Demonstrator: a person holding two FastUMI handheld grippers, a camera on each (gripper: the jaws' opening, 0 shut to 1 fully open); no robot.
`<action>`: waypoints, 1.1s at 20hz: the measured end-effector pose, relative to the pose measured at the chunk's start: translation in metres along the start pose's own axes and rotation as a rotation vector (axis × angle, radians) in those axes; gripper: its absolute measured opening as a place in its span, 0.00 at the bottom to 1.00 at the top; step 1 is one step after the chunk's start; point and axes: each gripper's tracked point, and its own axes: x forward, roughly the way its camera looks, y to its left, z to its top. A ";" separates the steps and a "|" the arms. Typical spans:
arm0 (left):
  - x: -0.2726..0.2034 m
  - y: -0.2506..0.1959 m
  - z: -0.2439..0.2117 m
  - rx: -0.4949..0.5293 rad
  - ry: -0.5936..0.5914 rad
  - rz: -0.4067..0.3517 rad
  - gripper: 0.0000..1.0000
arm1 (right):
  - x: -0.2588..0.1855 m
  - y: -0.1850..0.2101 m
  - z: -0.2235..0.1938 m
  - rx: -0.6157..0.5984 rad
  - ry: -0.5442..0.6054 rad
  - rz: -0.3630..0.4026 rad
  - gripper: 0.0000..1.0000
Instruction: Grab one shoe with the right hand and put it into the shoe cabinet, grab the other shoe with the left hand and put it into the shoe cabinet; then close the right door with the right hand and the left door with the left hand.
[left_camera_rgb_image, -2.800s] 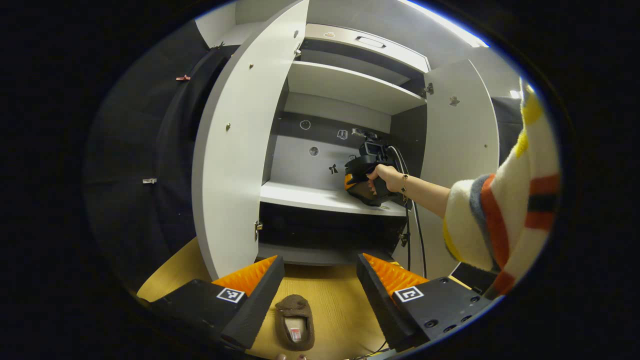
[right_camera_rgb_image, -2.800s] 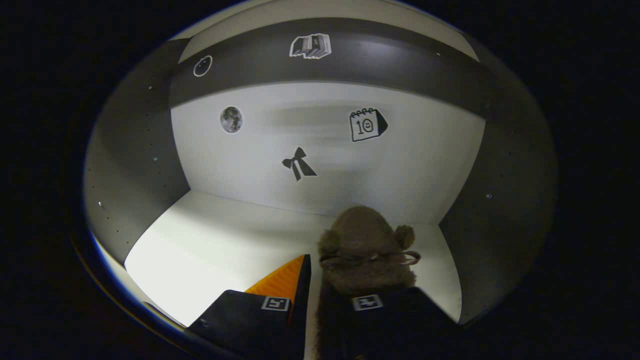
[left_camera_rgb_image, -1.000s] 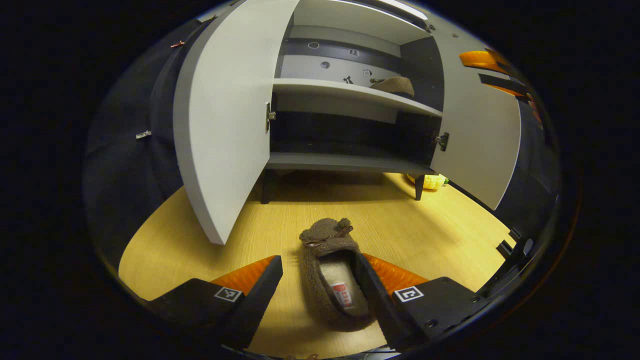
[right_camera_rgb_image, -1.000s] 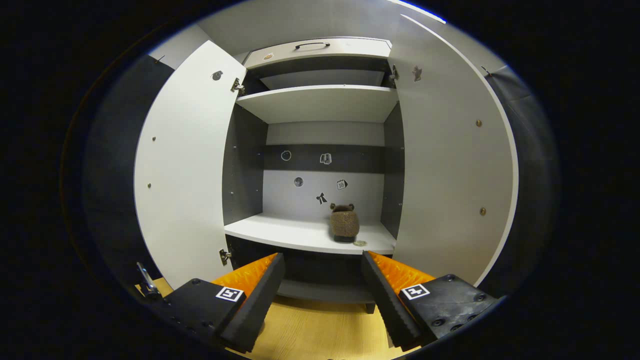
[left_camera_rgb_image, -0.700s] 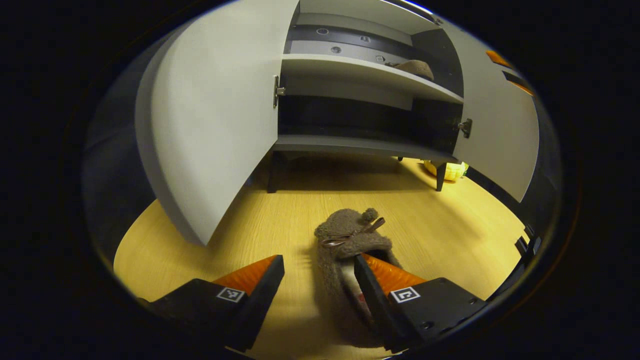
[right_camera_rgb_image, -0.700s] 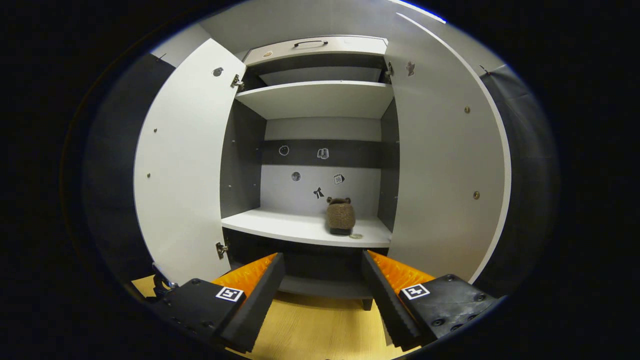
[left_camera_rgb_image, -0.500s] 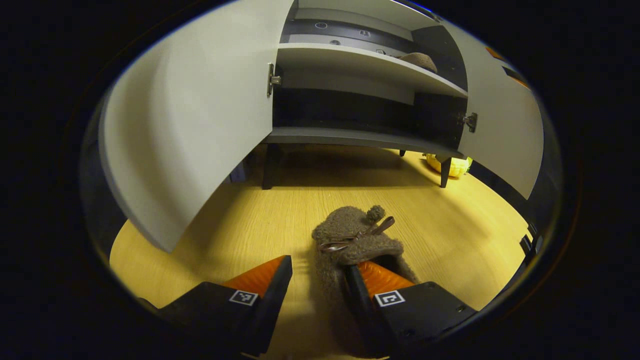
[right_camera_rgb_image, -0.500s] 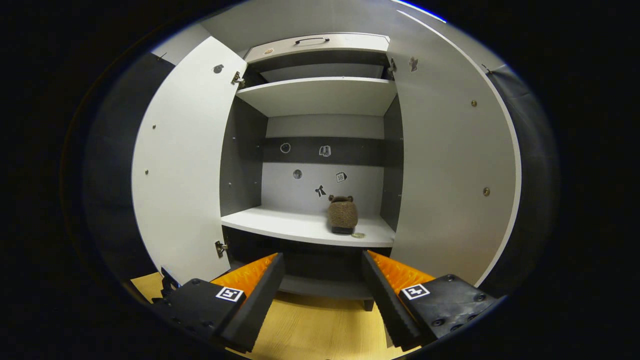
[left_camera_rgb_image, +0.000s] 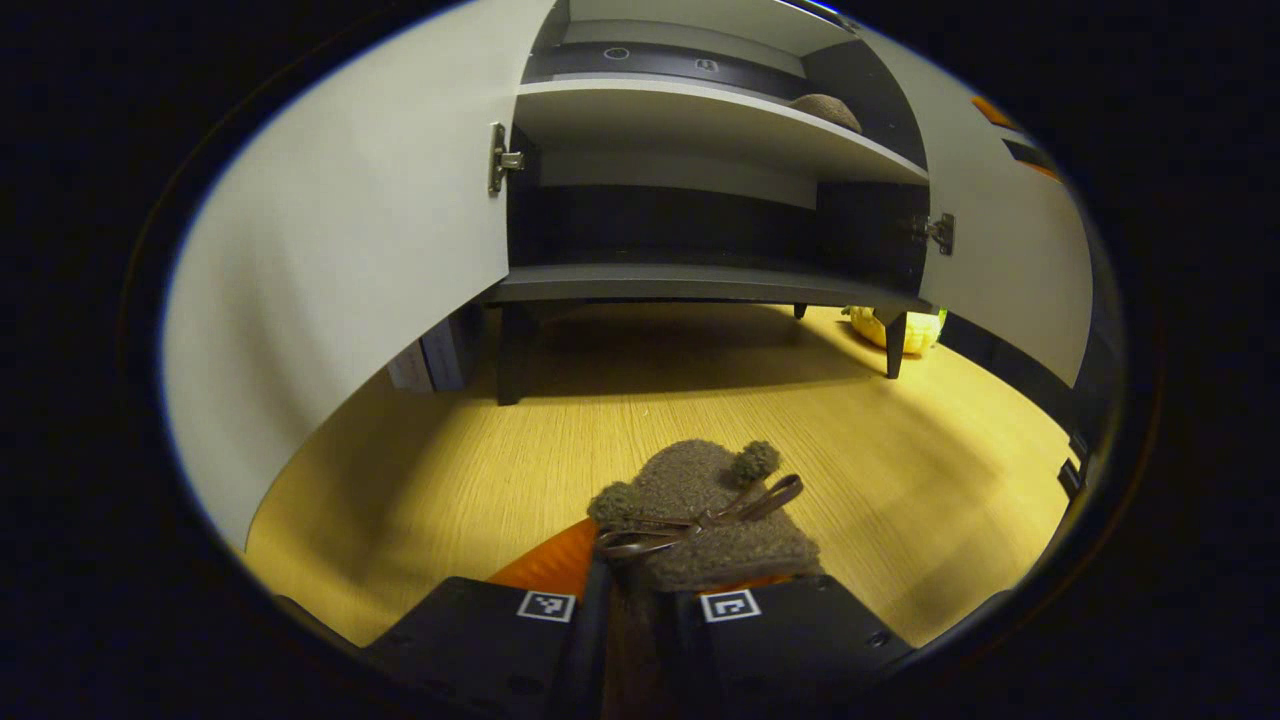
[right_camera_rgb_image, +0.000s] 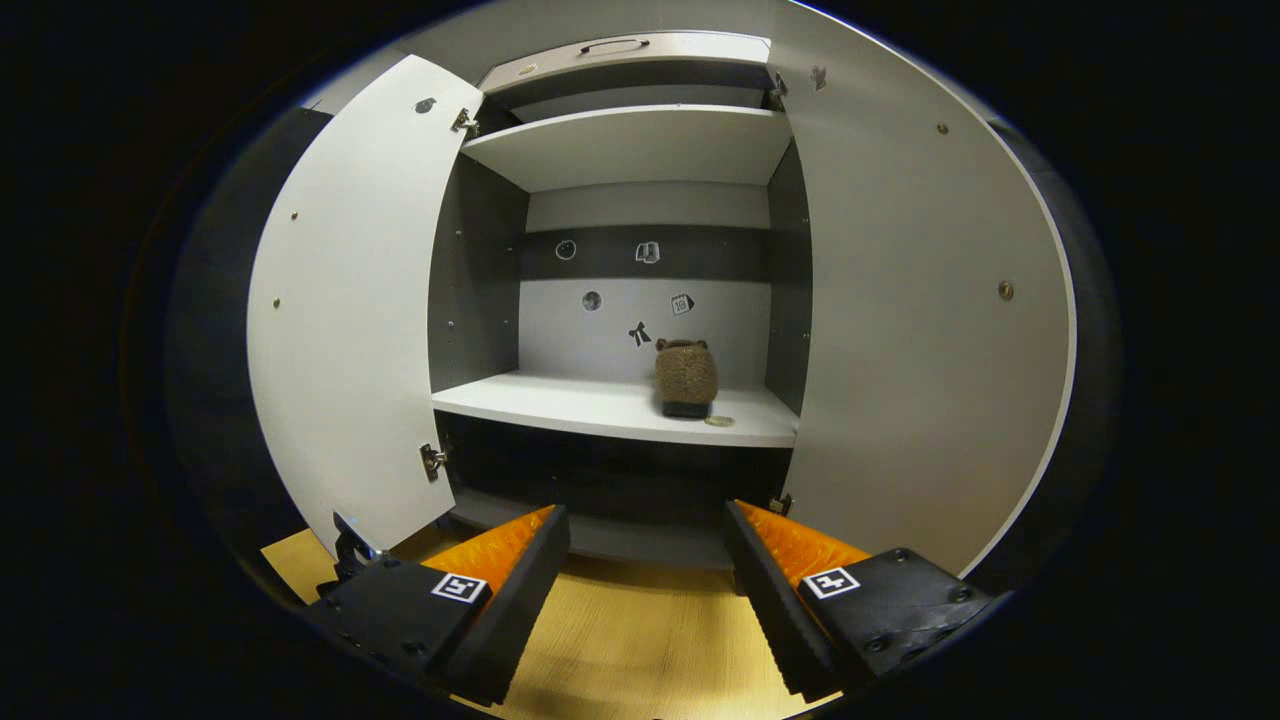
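Observation:
A brown fuzzy slipper (left_camera_rgb_image: 700, 505) with a small bow lies on the wooden floor (left_camera_rgb_image: 480, 440) in front of the open shoe cabinet. My left gripper (left_camera_rgb_image: 630, 615) is shut on the slipper's side wall, low in the left gripper view. The other brown slipper (right_camera_rgb_image: 686, 374) stands on the cabinet's middle shelf (right_camera_rgb_image: 560, 398), toward its right side; the left gripper view has this shelved slipper (left_camera_rgb_image: 826, 108) at top right. My right gripper (right_camera_rgb_image: 645, 590) is open and holds nothing, out in front of the cabinet. Both the left door (right_camera_rgb_image: 350, 300) and the right door (right_camera_rgb_image: 920, 300) stand wide open.
A yellow object (left_camera_rgb_image: 900, 330) lies on the floor by the cabinet's right leg (left_camera_rgb_image: 893, 350). A small round disc (right_camera_rgb_image: 718, 421) sits at the shelf's front edge beside the shelved slipper. The left door (left_camera_rgb_image: 330, 250) hangs close on my left gripper's left.
My left gripper has dropped to the floor slipper and shut on its side wall. My right gripper let go of the shelved slipper, drew back out of the cabinet and stays open.

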 end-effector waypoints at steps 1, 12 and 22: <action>0.000 -0.001 0.002 0.022 0.001 -0.008 0.27 | 0.000 0.000 -0.002 0.004 0.008 0.004 0.98; -0.080 -0.028 0.184 0.050 -0.235 -0.029 0.07 | -0.011 -0.002 0.012 0.015 0.025 0.073 0.99; -0.108 -0.013 0.414 0.088 -0.491 0.069 0.07 | -0.035 -0.001 0.031 0.036 0.059 0.163 0.99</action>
